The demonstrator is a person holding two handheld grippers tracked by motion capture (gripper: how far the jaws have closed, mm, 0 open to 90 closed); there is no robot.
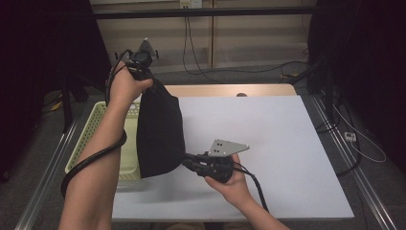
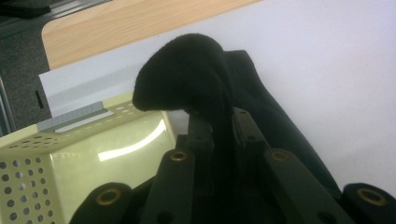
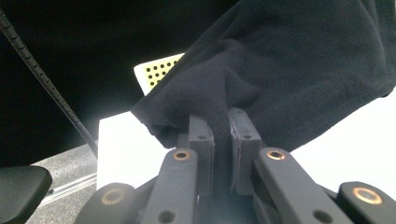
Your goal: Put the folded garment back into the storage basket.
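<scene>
matt, fuzzy black cloth (image 1: 160, 129)

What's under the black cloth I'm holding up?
Under the black cloth lie the white table and the pale green basket. The cloth covers the basket's near right corner, so anything there is hidden.

Looked like a lab or test room rather than a home. Had a plain white table (image 1: 287, 158) set on a metal frame (image 1: 356, 177), black curtains (image 1: 359, 57) hung at both sides, loose cables (image 1: 210, 67) trailing across a grey carpet floor (image 1: 268, 76), wall sockets (image 1: 190, 4) above bare beige panels (image 1: 249, 33), and a perforated plastic basket (image 1: 103, 112) at the table's edge.
</scene>
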